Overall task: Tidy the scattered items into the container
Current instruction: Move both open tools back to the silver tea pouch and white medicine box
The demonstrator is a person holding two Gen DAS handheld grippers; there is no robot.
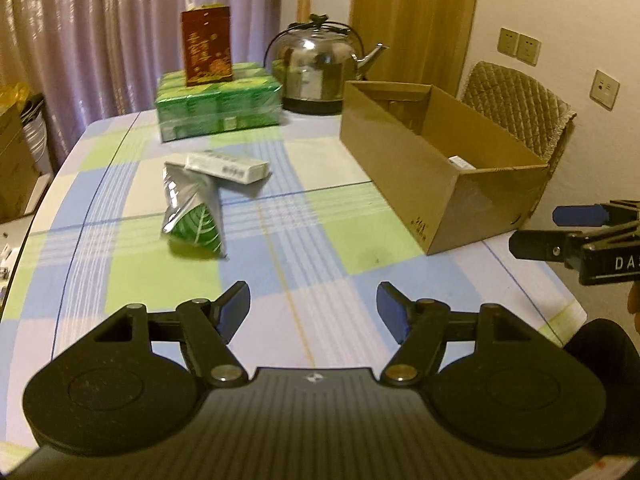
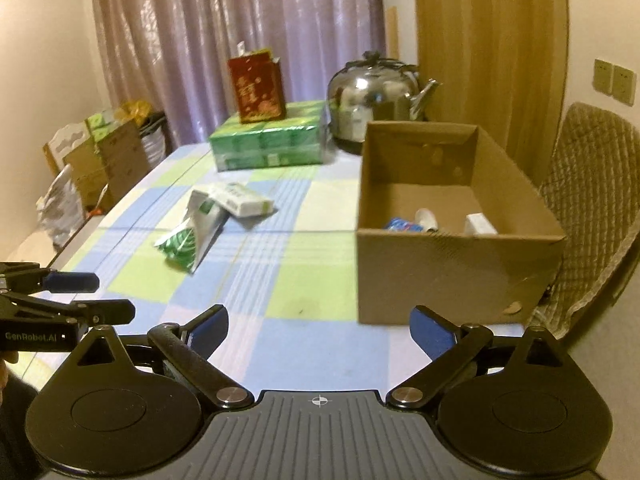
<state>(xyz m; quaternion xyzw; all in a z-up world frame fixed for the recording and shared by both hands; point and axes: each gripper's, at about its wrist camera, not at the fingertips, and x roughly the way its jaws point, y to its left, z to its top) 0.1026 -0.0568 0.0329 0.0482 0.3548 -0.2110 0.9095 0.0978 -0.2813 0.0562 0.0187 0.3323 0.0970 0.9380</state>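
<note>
Two grippers are held above a checked tablecloth [image 1: 304, 240], both with jaws spread wide and nothing between them: the left gripper [image 1: 314, 304] and the right gripper [image 2: 319, 328]. A foil pouch [image 1: 192, 216] is seen lying mid-table with a white carton [image 1: 228, 166] resting on its far end. A cardboard box [image 2: 452, 264], set to the right, holds a few small items.

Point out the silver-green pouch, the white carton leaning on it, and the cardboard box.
silver-green pouch [image 1: 192, 216], left wrist view, its middle.
white carton [image 1: 228, 166], left wrist view, its top face.
cardboard box [image 2: 448, 272], right wrist view, near wall.
</note>
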